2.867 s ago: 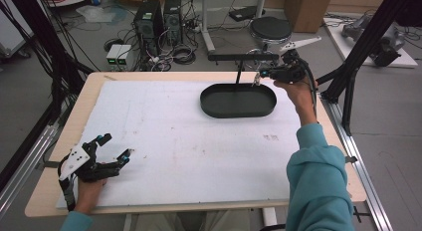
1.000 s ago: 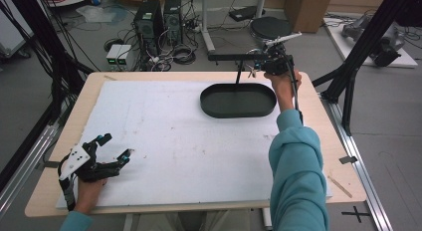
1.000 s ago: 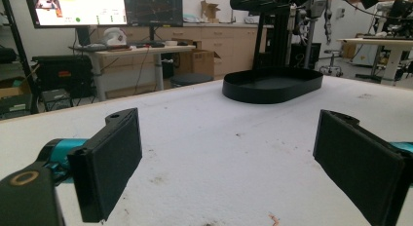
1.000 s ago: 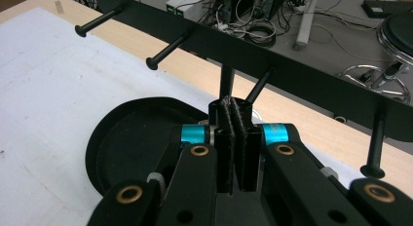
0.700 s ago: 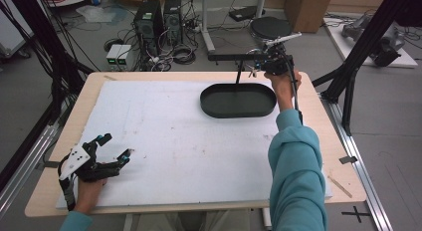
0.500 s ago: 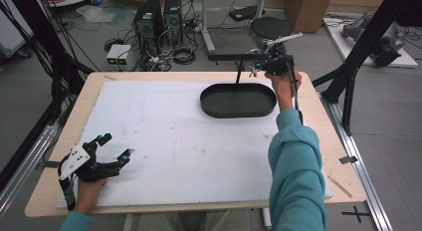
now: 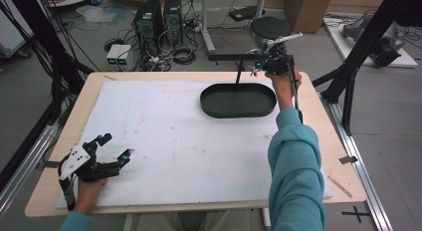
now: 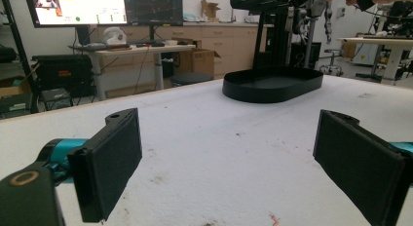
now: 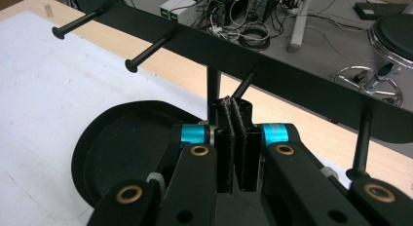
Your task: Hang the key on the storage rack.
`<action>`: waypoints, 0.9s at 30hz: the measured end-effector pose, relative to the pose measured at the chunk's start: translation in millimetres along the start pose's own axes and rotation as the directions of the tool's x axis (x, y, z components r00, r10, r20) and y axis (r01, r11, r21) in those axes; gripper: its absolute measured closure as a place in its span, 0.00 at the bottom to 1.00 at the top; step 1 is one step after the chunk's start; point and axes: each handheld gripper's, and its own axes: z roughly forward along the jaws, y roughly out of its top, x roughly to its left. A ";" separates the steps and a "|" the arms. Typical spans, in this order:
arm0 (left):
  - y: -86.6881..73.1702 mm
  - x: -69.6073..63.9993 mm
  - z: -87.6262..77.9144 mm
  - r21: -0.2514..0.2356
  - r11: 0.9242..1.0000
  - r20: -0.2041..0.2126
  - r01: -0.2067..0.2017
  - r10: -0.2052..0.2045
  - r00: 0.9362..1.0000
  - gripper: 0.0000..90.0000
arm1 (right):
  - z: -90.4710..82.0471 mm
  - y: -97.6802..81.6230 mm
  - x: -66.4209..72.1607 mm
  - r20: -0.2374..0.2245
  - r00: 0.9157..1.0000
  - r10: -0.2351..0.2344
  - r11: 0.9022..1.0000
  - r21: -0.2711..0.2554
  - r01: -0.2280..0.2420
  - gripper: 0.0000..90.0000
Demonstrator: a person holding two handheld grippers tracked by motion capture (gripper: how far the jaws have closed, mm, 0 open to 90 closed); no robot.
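reaching over the table's far right corner, the right gripper [image 7: 271, 61] is clenched, its jaws pressed flat together with nothing seen between them, just under a black rack [image 9: 272, 77] with pegs. the teal-sleeved right arm [image 7: 293, 161] stretches forward along the right edge. the left gripper [image 7: 107, 151] rests near the front left corner, jaws spread wide and empty, the left hand [image 7: 87, 191] partly cut off at the front edge. a black oval tray [image 7: 238, 100] lies near the far right corner on the white sheet [image 7: 174, 141], long axis parallel to the far edge. the rack's foot is hidden behind the jaws.
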 end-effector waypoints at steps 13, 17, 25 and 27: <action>0.1 0.1 -0.1 0.003 1.000 0.001 -0.004 0.004 1.000 0.12 | 0.8 0.2 0.0 0.009 1.000 -0.025 1.000 0.000 0.025 0.98; 0.1 0.1 -0.1 0.003 1.000 0.001 -0.004 0.004 1.000 0.12 | 0.3 0.1 -0.6 0.014 0.999 -0.030 1.000 0.000 0.030 0.97; 0.1 0.0 -0.1 0.003 1.000 0.001 -0.004 0.004 1.000 0.12 | -5.2 0.1 -4.2 0.028 1.000 -0.009 0.999 -0.034 0.010 0.98; 0.1 0.0 -0.1 0.004 1.000 0.002 -0.004 0.004 1.000 0.12 | -5.9 -0.1 -4.5 0.029 1.000 -0.008 0.999 -0.031 0.009 0.98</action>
